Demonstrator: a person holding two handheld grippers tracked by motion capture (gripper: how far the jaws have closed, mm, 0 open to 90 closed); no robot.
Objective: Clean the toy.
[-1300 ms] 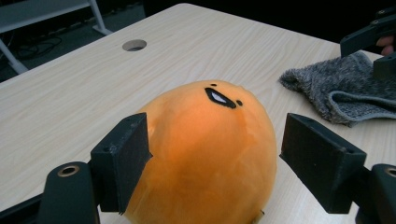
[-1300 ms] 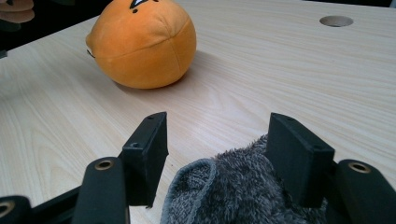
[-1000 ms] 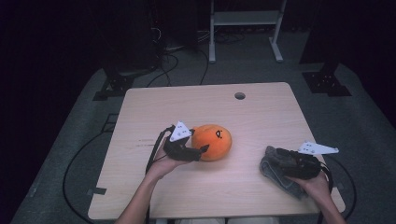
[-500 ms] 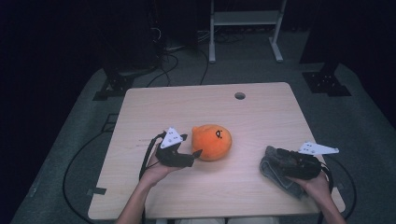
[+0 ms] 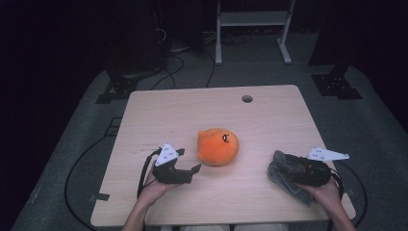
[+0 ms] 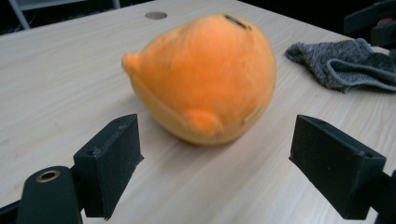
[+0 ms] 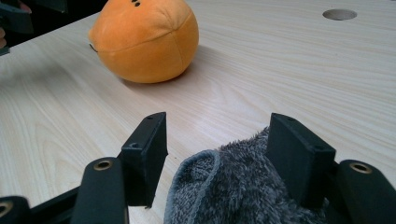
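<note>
An orange plush toy (image 5: 218,146) with a small face lies on the wooden table (image 5: 192,110), near the middle. My left gripper (image 5: 188,160) sits just left of it and a bit nearer me. Its jaws have just been opening and stand open. In the left gripper view, the plush toy (image 6: 205,79) lies just beyond the left gripper (image 6: 219,130), with nothing between the jaws. My right gripper (image 5: 284,166) rests at the table's right front on a grey fuzzy cloth (image 5: 278,175). The right gripper view shows the cloth (image 7: 233,186) lying loosely inside the open right gripper (image 7: 219,121).
A round cable hole (image 5: 247,98) is in the table's far side. Beyond the table, a dark floor holds cables (image 5: 173,67) and a white frame (image 5: 250,29). Bare wood lies left of and behind the plush.
My left gripper has pulled back from the plush toward the near left, and its jaws have spread. The plush stays on the table. The right gripper and cloth have not moved.
</note>
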